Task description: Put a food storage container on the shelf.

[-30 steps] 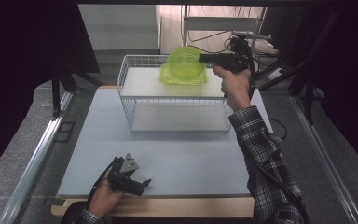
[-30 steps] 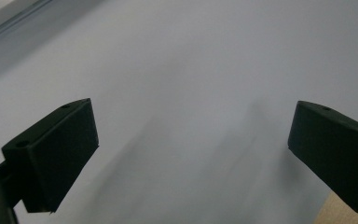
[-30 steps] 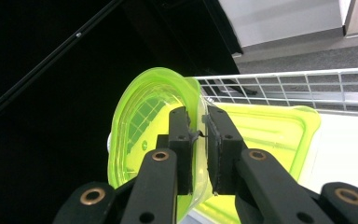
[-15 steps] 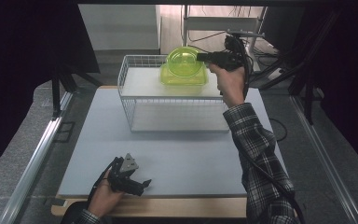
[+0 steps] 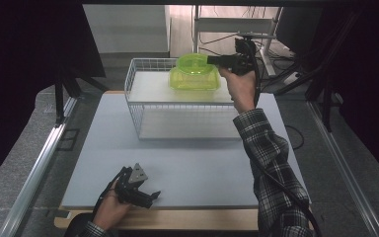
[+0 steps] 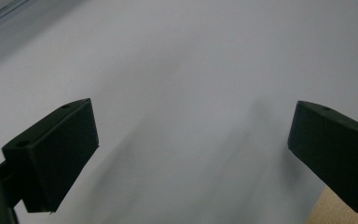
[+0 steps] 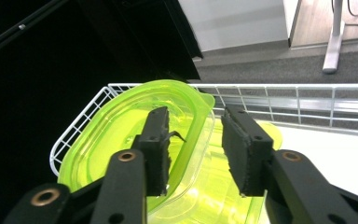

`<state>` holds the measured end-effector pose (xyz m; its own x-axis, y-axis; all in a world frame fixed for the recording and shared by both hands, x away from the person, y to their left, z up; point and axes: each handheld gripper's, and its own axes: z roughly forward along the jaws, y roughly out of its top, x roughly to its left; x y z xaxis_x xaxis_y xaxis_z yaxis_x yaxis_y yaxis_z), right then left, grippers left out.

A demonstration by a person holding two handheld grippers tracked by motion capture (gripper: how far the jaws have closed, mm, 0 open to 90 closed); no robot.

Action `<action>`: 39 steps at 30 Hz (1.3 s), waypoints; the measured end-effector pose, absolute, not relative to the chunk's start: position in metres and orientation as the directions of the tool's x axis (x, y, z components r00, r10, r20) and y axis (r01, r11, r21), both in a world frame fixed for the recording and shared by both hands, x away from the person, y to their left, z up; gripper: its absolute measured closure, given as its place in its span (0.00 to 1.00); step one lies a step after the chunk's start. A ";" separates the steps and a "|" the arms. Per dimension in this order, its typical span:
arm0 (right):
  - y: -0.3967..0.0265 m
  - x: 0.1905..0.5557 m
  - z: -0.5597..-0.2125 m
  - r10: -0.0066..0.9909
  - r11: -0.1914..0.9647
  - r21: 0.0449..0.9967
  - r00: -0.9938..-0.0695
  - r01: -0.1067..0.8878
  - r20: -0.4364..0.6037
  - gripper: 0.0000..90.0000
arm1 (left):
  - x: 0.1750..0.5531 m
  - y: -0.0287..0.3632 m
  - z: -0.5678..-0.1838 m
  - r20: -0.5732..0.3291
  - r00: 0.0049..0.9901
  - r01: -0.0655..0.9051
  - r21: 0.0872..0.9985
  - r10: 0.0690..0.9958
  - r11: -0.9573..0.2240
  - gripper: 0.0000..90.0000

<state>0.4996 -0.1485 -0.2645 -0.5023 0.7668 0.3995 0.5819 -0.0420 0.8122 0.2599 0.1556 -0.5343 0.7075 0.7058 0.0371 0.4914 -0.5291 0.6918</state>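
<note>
The left tool hangs wide open over the pale mat.

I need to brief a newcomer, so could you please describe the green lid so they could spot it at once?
Find the white wire rack at the table's far side. On its top shelf sits a green tub; the lid lies tilted on that tub, its rim between the right gripper jaws. It is the topmost green piece.

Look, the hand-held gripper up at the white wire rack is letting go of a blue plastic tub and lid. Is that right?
Not quite: the tub and lid are bright yellow-green, not blue, as the right gripper view shows clearly. The rest holds: the right hand-held gripper is up at the white wire rack, its jaws have just been opening, and the lid's rim sits between them without being pressed.
</note>
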 end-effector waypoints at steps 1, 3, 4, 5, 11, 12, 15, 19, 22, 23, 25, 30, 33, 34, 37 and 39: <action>-0.150 0.498 -0.263 0.767 -0.037 0.816 -0.507 0.577 0.393 0.65 | 0.260 0.156 -0.534 0.037 0.707 0.491 0.692 0.706 -0.529 0.02; -0.151 0.496 -0.262 0.765 -0.029 0.822 -0.517 0.568 0.385 0.61 | 0.260 0.155 -0.534 0.038 0.707 0.491 0.691 0.706 -0.530 0.02; -0.153 0.494 -0.261 0.761 -0.020 0.826 -0.527 0.563 0.378 0.60 | 0.260 0.155 -0.534 0.038 0.707 0.491 0.691 0.706 -0.530 0.02; -0.154 0.493 -0.261 0.759 -0.011 0.829 -0.535 0.560 0.372 0.58 | 0.260 0.155 -0.534 0.043 0.708 0.489 0.691 0.705 -0.533 0.02; -0.159 0.484 -0.264 0.740 0.033 0.840 -0.579 0.541 0.343 0.48 | 0.260 0.154 -0.535 0.044 0.708 0.490 0.688 0.704 -0.535 0.02; -0.159 0.482 -0.264 0.737 0.037 0.842 -0.584 0.538 0.341 0.46 | 0.260 0.154 -0.535 0.044 0.709 0.490 0.687 0.704 -0.536 0.02; -0.162 0.477 -0.266 0.728 0.050 0.851 -0.602 0.524 0.328 0.43 | 0.260 0.154 -0.535 0.044 0.709 0.491 0.686 0.704 -0.537 0.02; -0.164 0.471 -0.268 0.728 0.073 0.862 -0.617 0.501 0.298 0.39 | 0.260 0.154 -0.535 0.045 0.709 0.490 0.686 0.704 -0.537 0.02; -0.165 0.466 -0.269 0.722 0.085 0.866 -0.629 0.493 0.288 0.36 | 0.260 0.154 -0.535 0.044 0.708 0.491 0.687 0.705 -0.536 0.02; -0.165 0.465 -0.270 0.719 0.091 0.867 -0.634 0.490 0.283 0.35 | 0.260 0.154 -0.535 0.044 0.708 0.491 0.686 0.705 -0.537 0.02; -0.165 0.462 -0.272 0.716 0.104 0.869 -0.643 0.484 0.272 0.33 | 0.260 0.154 -0.535 0.045 0.708 0.491 0.686 0.705 -0.537 0.02; -0.163 0.456 -0.278 0.711 0.135 0.874 -0.660 0.467 0.242 0.27 | 0.260 0.154 -0.535 0.045 0.709 0.491 0.685 0.704 -0.538 0.02; -0.162 0.453 -0.282 0.711 0.159 0.878 -0.670 0.451 0.215 0.23 | 0.260 0.153 -0.535 0.045 0.709 0.491 0.684 0.704 -0.539 0.02; -0.162 0.452 -0.284 0.709 0.163 0.879 -0.673 0.447 0.211 0.23 | 0.260 0.153 -0.535 0.045 0.709 0.491 0.684 0.704 -0.539 0.02; -0.161 0.448 -0.289 0.703 0.179 0.881 -0.683 0.439 0.198 0.21 | 0.260 0.154 -0.535 0.049 0.711 0.489 0.683 0.702 -0.543 0.02; -0.160 0.446 -0.292 0.700 0.191 0.880 -0.688 0.435 0.188 0.20 | 0.260 0.154 -0.535 0.049 0.711 0.488 0.684 0.702 -0.543 0.02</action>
<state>0.4457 -0.1599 -0.2924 -0.6885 0.7004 0.1884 0.4350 0.1910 0.8799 0.2600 0.1535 -0.5350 0.7109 0.7016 0.0490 0.4883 -0.5425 0.6835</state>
